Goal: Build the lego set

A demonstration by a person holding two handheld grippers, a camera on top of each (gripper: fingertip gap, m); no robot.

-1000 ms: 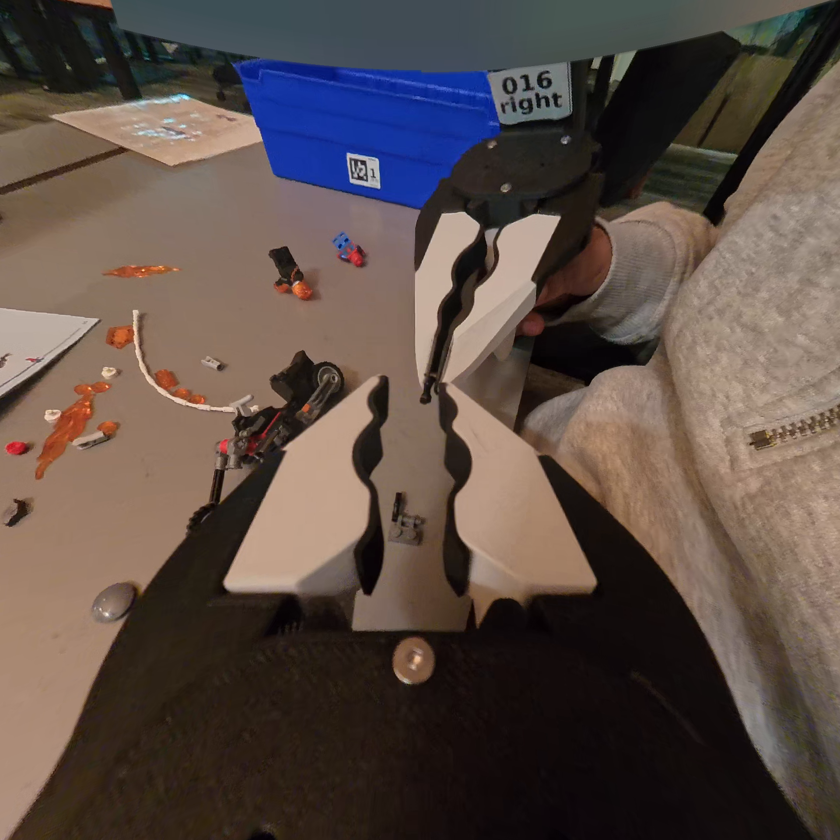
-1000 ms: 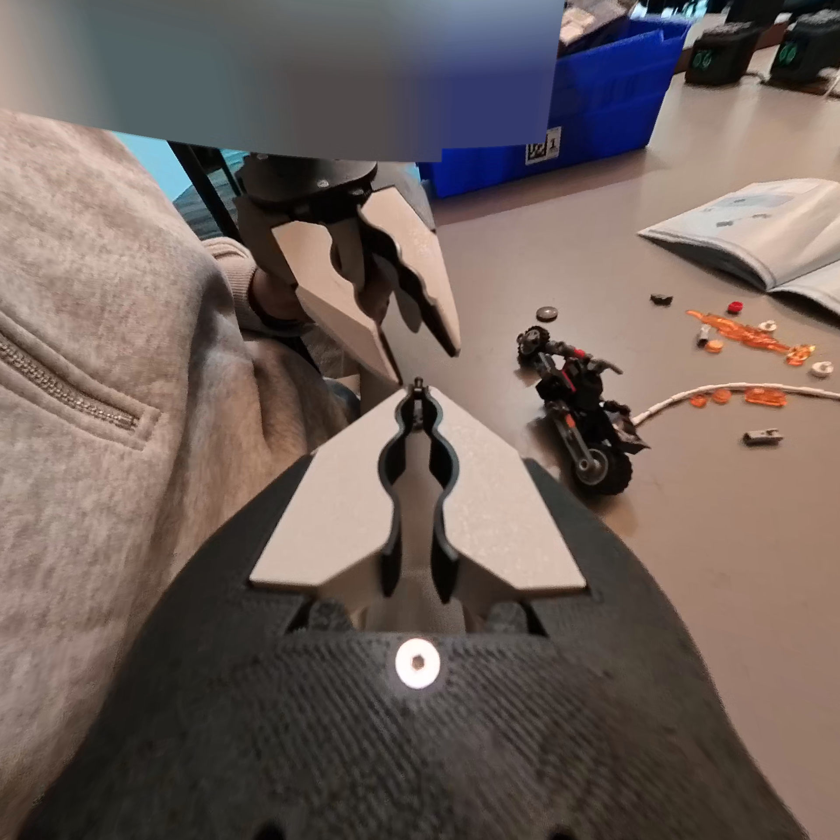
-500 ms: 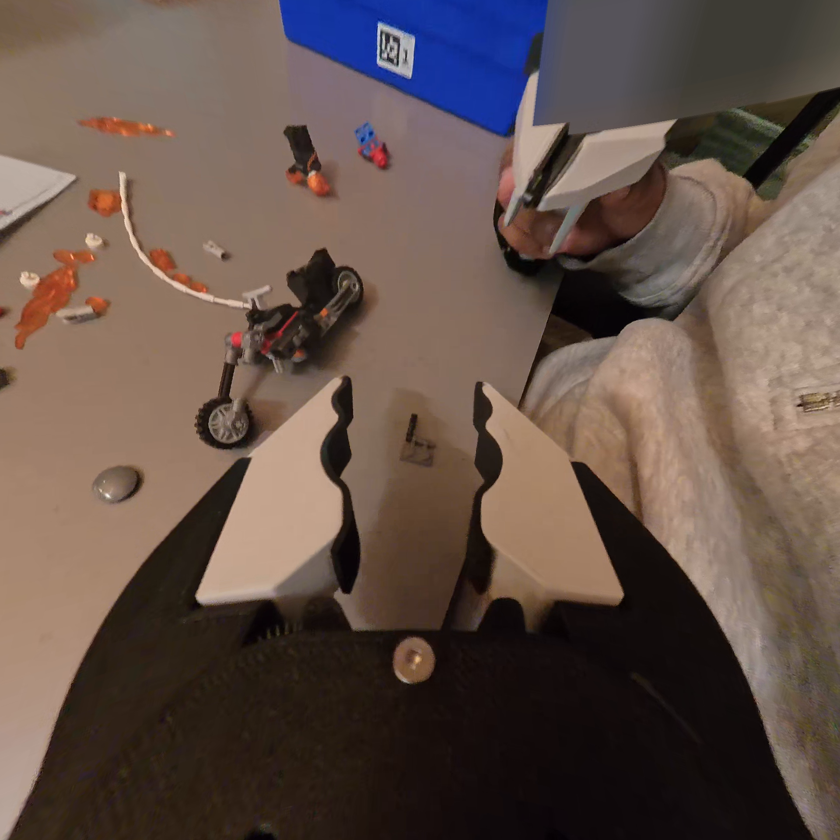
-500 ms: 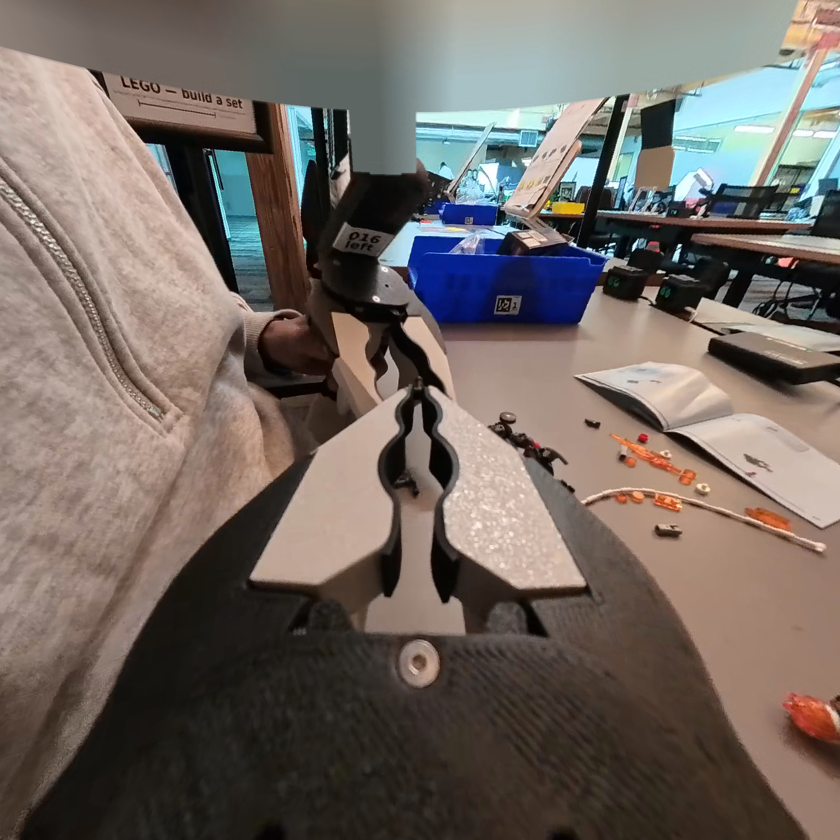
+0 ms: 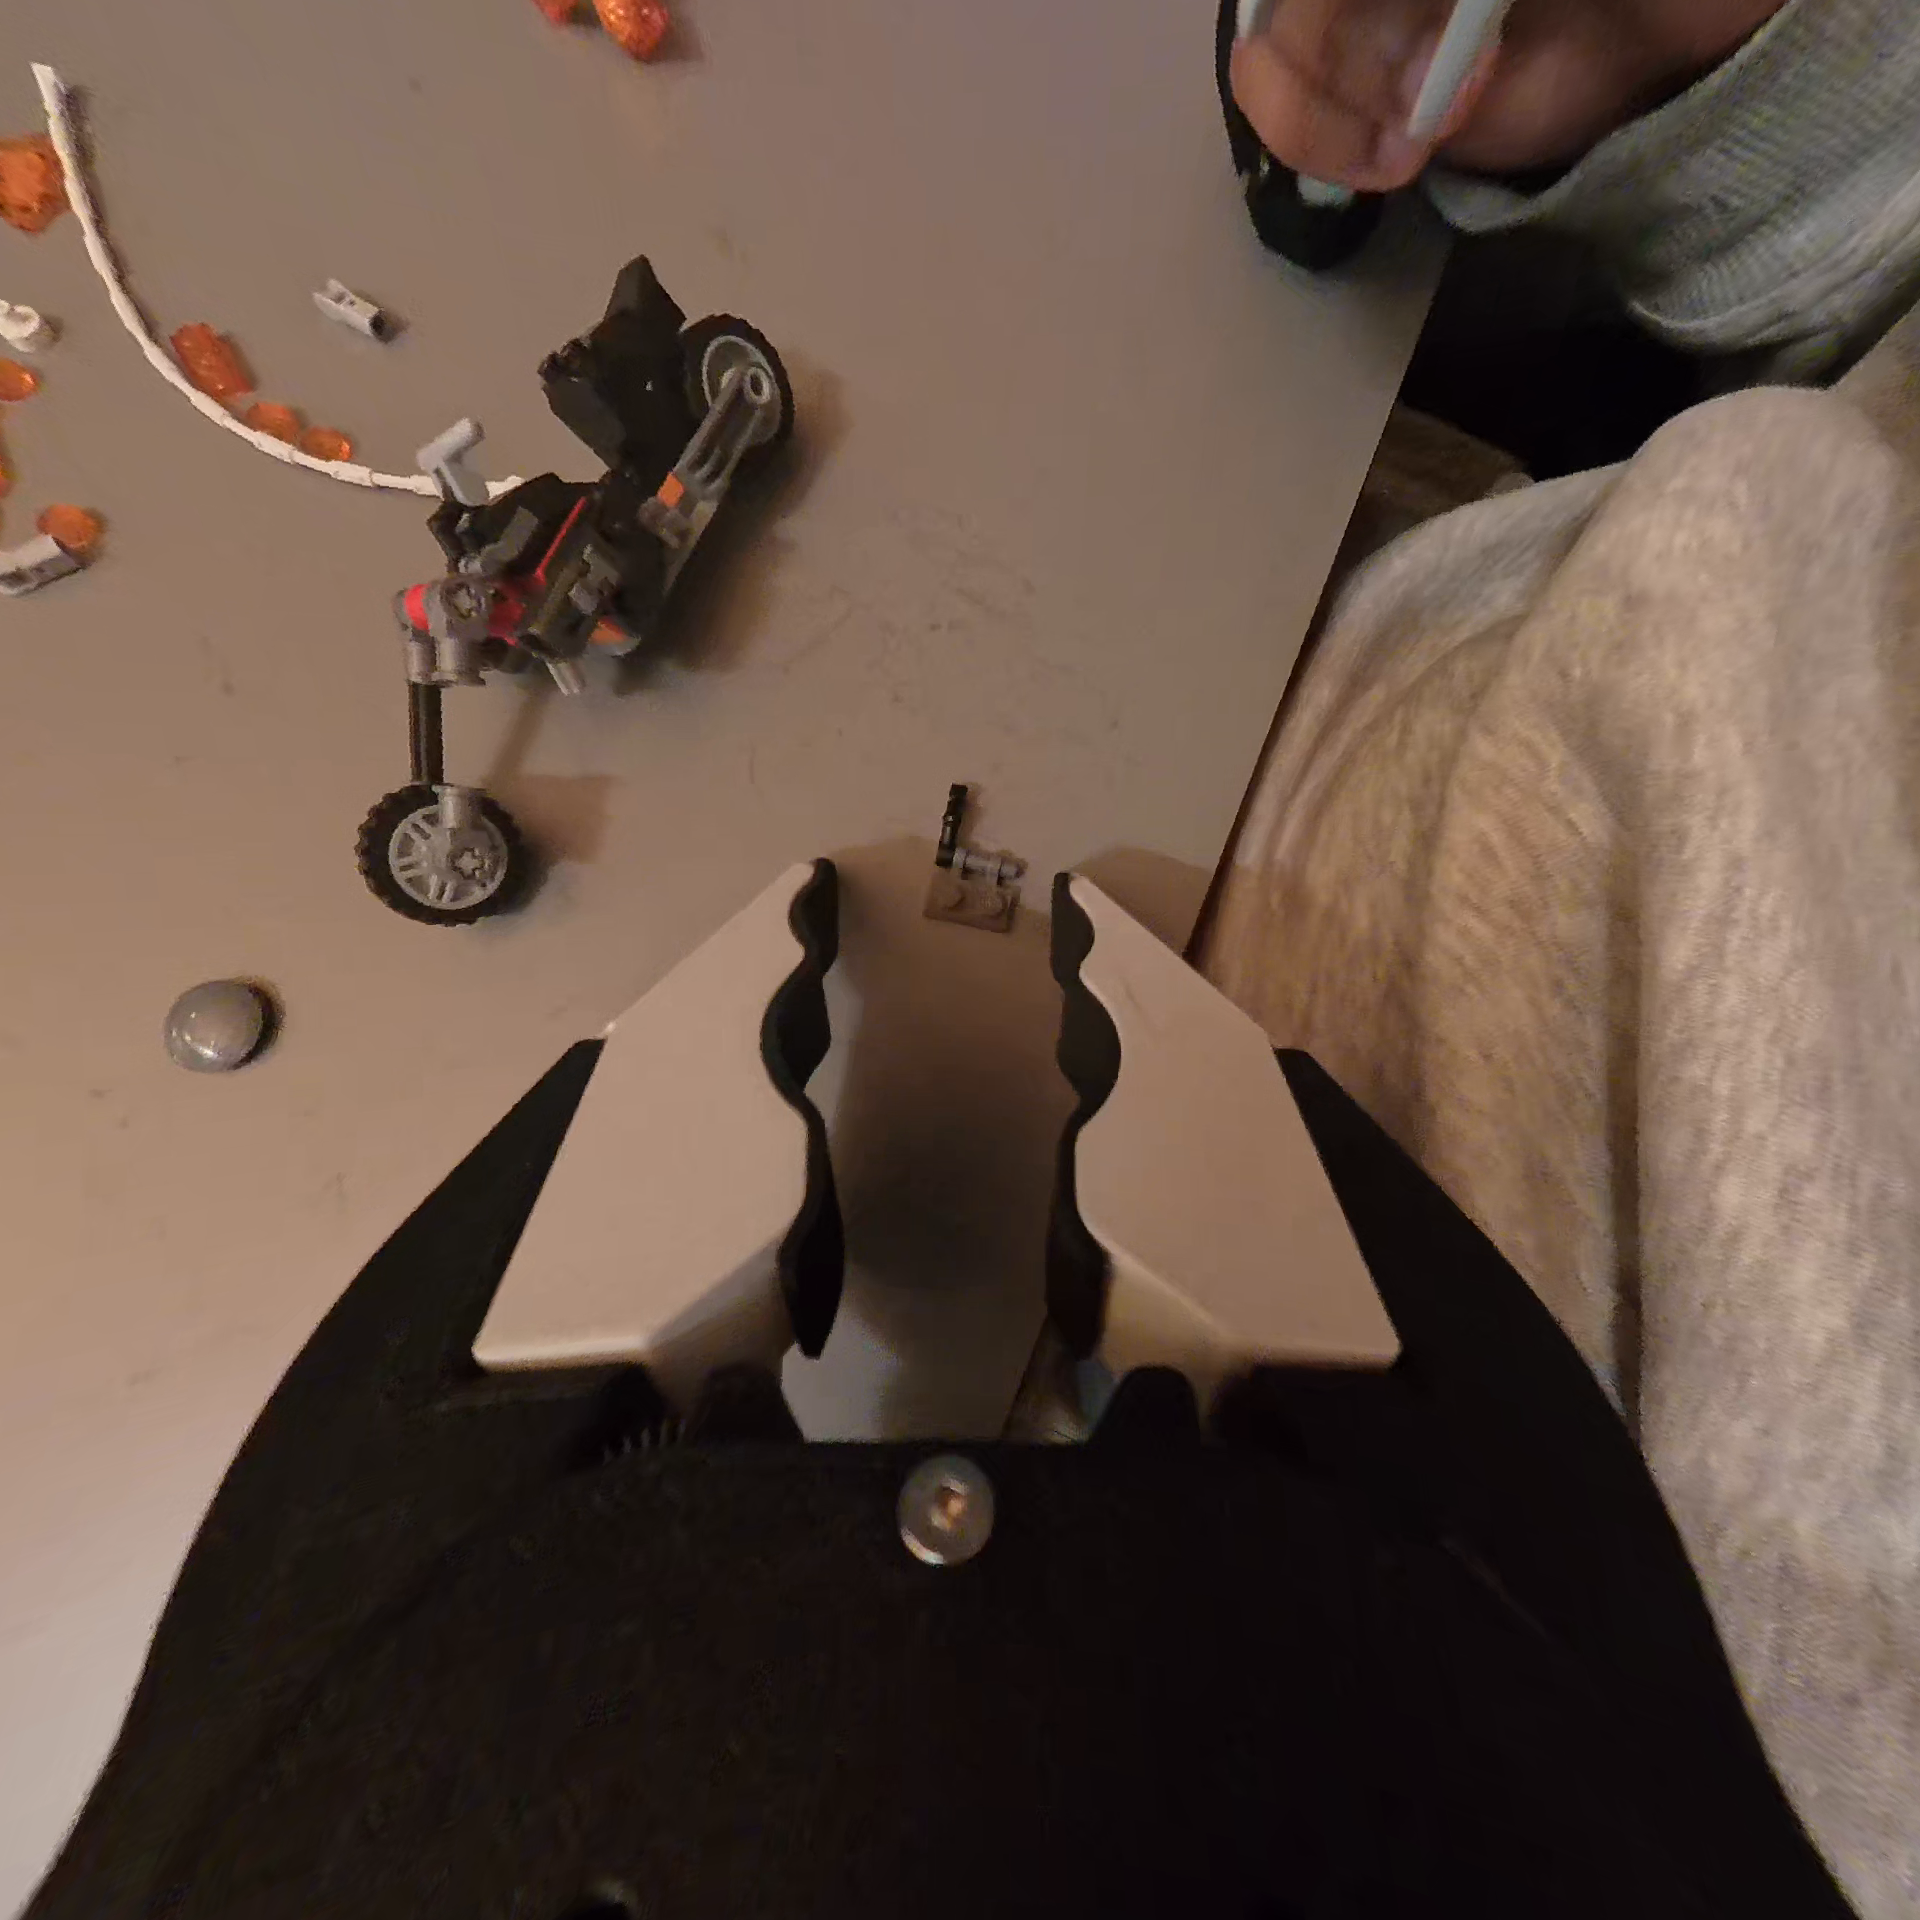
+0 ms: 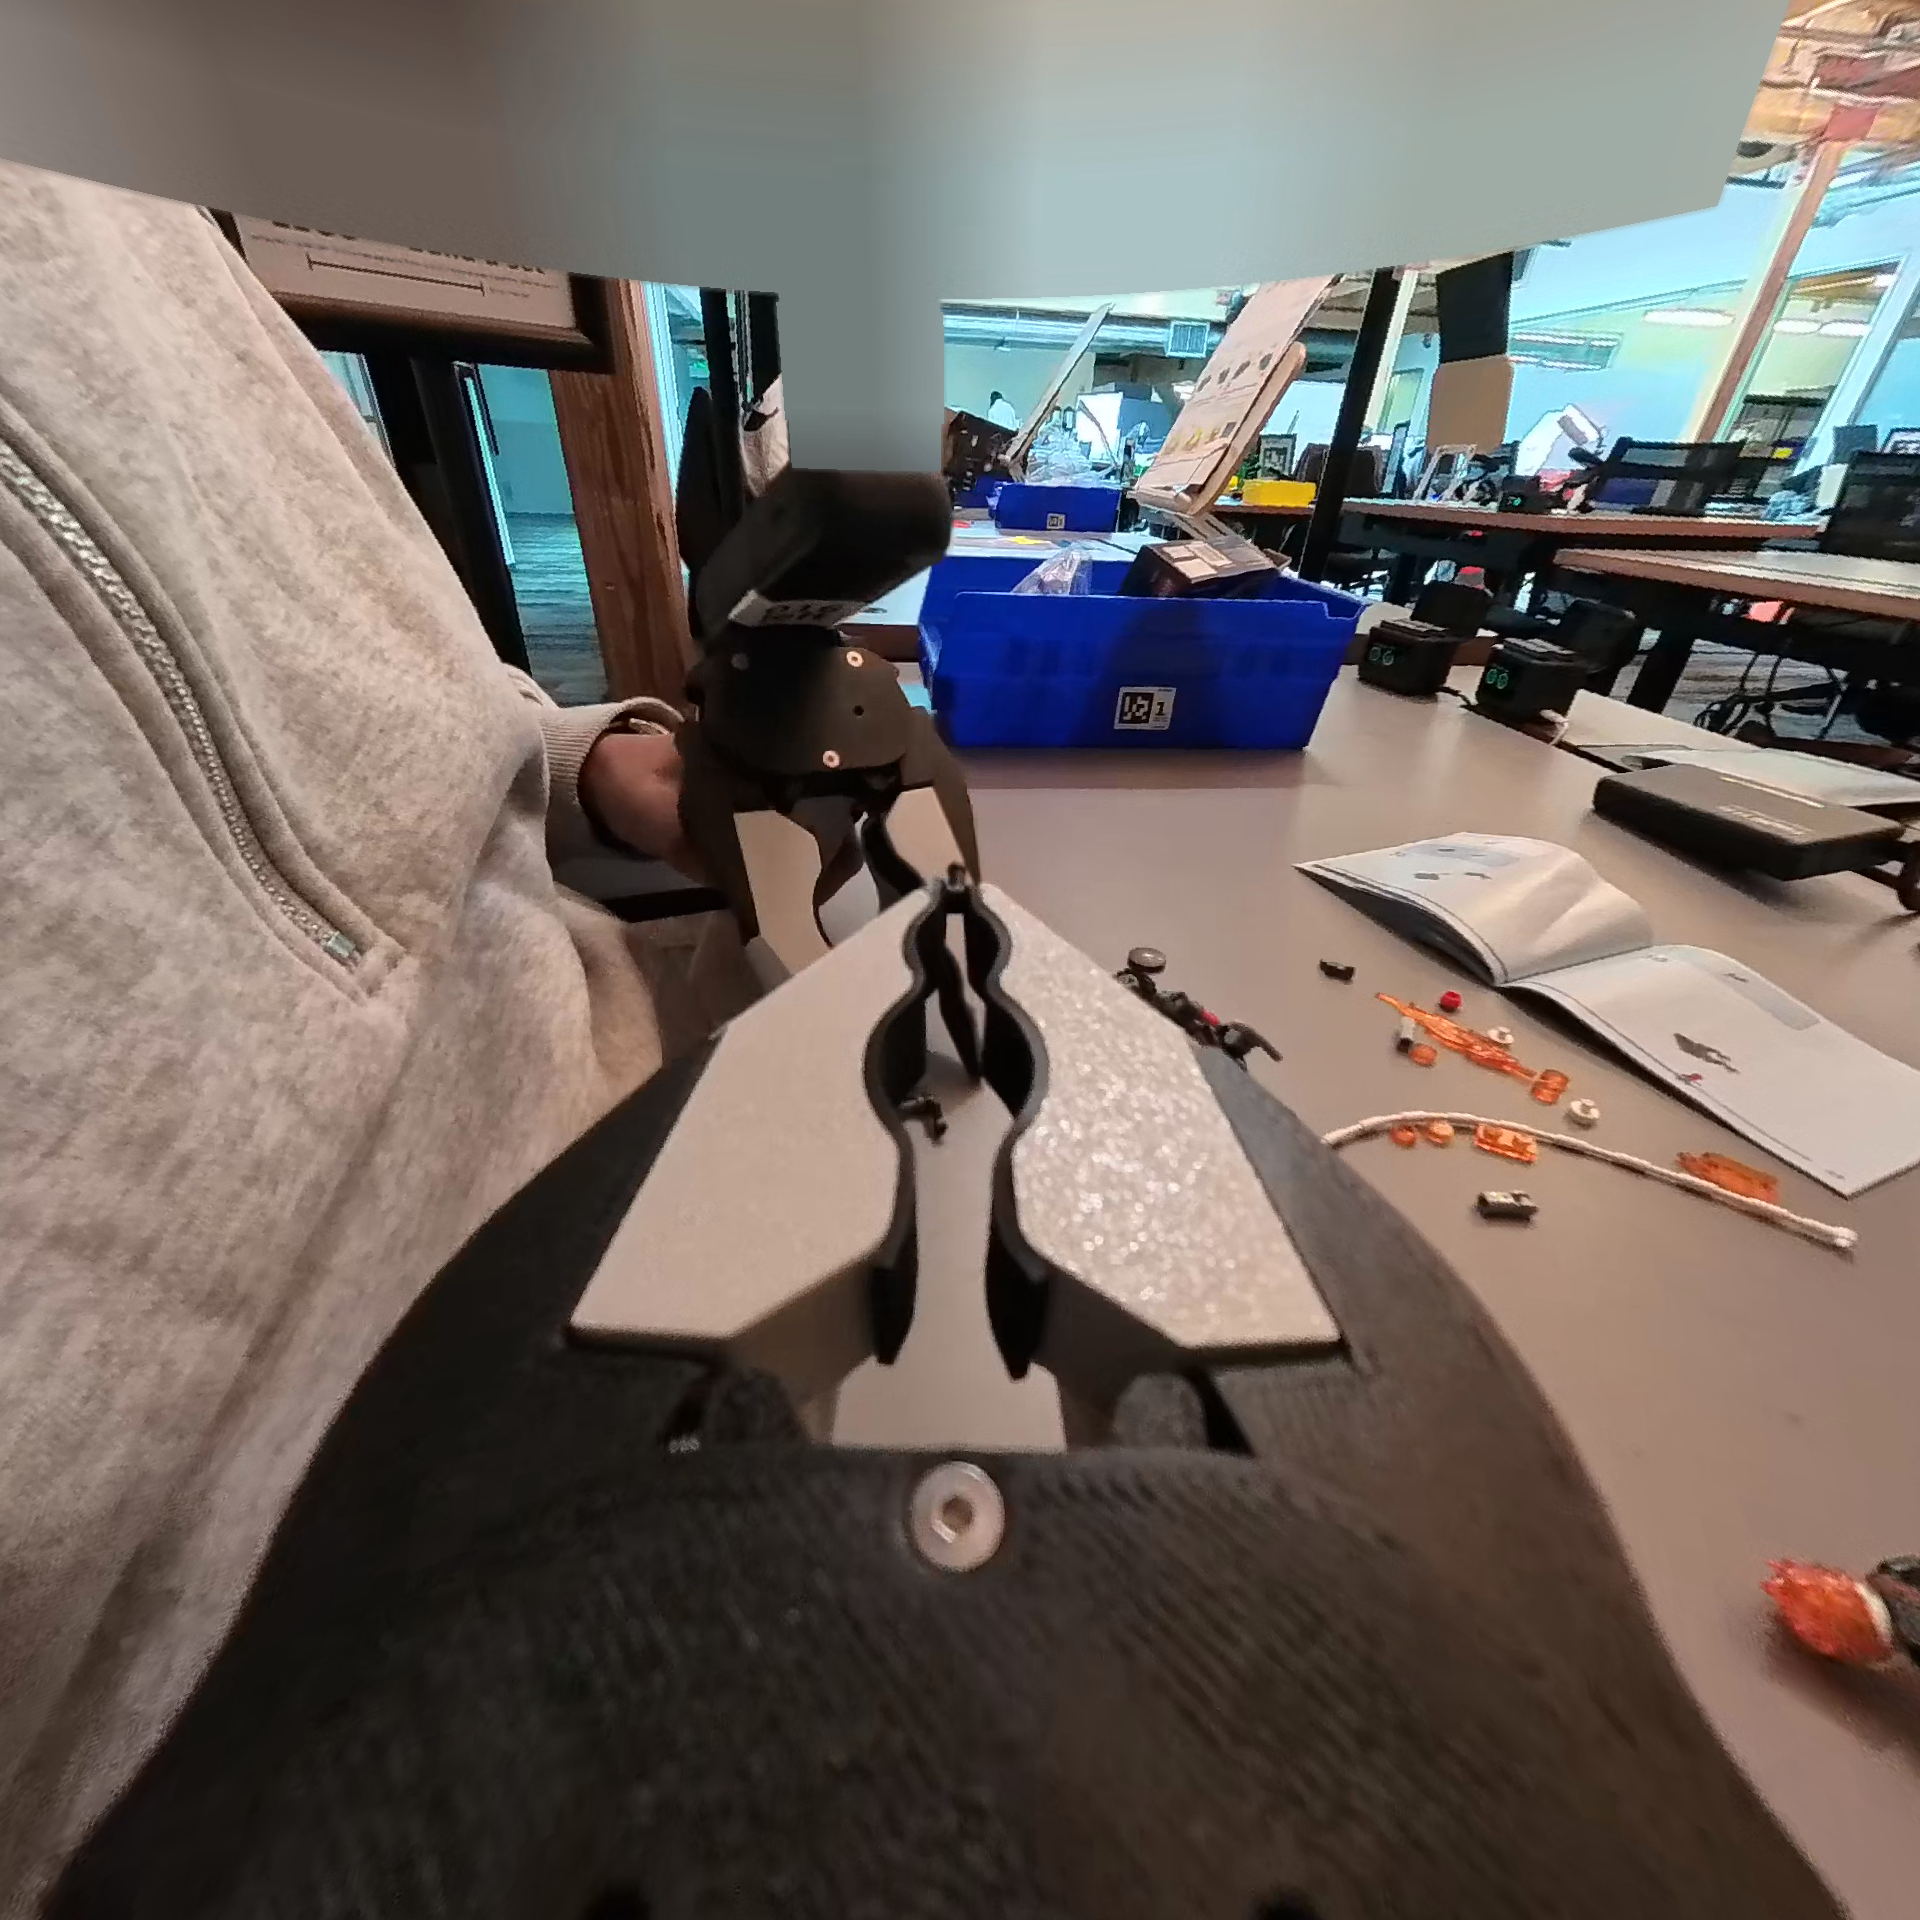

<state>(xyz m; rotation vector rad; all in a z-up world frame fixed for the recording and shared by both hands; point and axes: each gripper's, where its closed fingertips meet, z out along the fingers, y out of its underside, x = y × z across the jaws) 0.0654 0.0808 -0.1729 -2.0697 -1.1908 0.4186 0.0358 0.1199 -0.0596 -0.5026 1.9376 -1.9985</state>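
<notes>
My left gripper (image 5: 943, 878) is open, low over the table, its fingertips on either side of a small grey plate piece with a black bar (image 5: 971, 894) near the table's front edge. The piece also shows in the right wrist view (image 6: 925, 1117). The black and red lego motorcycle (image 5: 561, 582) lies on its side to the left of the piece. My right gripper (image 6: 954, 894) is shut on a tiny black piece (image 6: 952, 883) at its tips, held up in the air. The left gripper (image 6: 857, 904) shows just beyond it.
A grey dome piece (image 5: 216, 1023), a white string (image 5: 156, 343) and orange flame pieces (image 5: 208, 358) lie left of the motorcycle. An open booklet (image 6: 1662, 997) and a blue bin (image 6: 1132, 665) stand farther back. The person's grey sweater (image 5: 1610, 935) is along the table edge (image 5: 1320, 603).
My left gripper opened wider and came down close over the grey plate piece. My right gripper lifted up and away from it, still shut on the tiny black piece.
</notes>
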